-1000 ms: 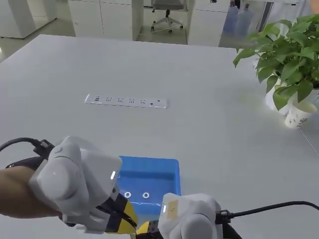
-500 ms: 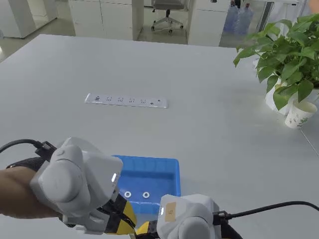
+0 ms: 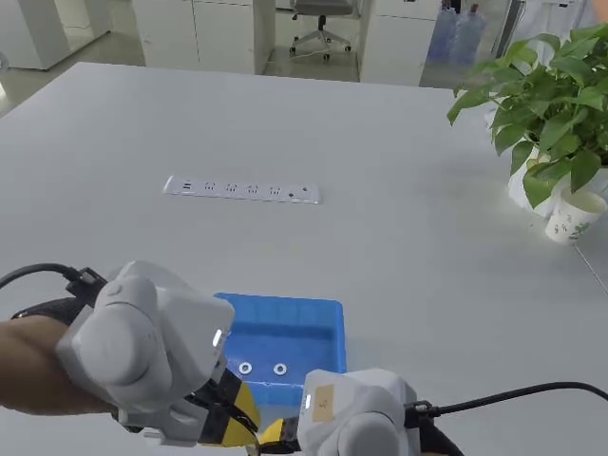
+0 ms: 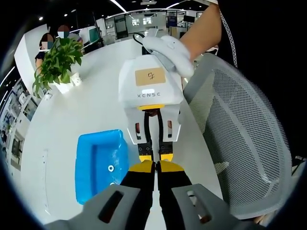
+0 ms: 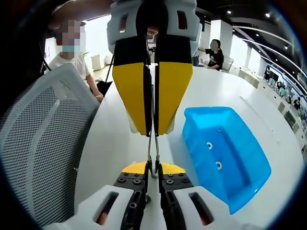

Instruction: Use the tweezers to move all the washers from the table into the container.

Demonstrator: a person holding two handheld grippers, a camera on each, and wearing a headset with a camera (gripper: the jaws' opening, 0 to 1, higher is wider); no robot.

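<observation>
Two silver washers [image 3: 245, 368] are lying side by side in the open blue container [image 3: 285, 318] on the counter [image 3: 380, 142], the thin metal tweezers [image 5: 152, 146] being pinched between the right hand-held gripper [image 5: 153, 167] and the left hand-held gripper [image 5: 153, 133].

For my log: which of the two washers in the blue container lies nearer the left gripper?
The left washer in the head view; the right washer lies beside it, farther toward the potted plant side.
</observation>
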